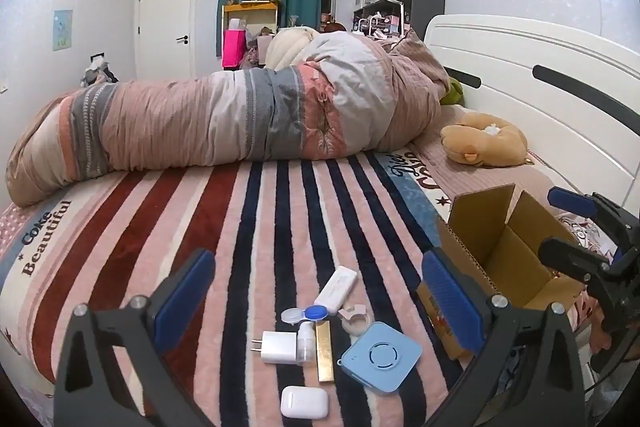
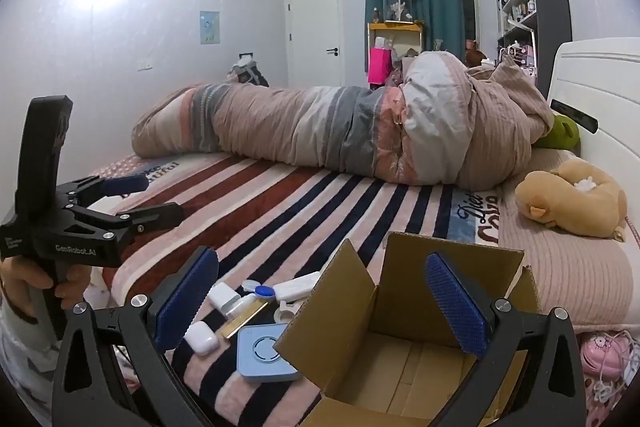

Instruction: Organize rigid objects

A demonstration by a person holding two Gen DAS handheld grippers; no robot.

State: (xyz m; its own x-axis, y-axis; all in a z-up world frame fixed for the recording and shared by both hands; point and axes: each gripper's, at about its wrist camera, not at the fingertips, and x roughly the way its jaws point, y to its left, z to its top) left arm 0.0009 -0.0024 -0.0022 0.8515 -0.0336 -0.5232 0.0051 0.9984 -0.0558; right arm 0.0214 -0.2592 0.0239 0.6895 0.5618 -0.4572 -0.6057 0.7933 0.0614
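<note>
Small rigid items lie on the striped blanket: a white charger plug (image 1: 274, 347), a white earbud case (image 1: 304, 402), a light blue square device (image 1: 381, 357), a gold bar (image 1: 324, 351), a white stick (image 1: 336, 290), a blue and clear lens case (image 1: 306, 314), a small white bottle (image 1: 305, 343) and a tape roll (image 1: 354, 319). My left gripper (image 1: 316, 303) is open above them. An open cardboard box (image 2: 404, 343) stands to their right, empty. My right gripper (image 2: 320, 307) is open over the box's left flap. The blue device (image 2: 264, 353) and earbud case (image 2: 201, 337) show there too.
A rolled quilt (image 1: 240, 119) lies across the bed behind. A tan plush (image 1: 486, 141) rests by the white headboard (image 1: 540, 67). A pink item (image 2: 600, 359) lies right of the box. The left gripper also shows in the right wrist view (image 2: 156, 199).
</note>
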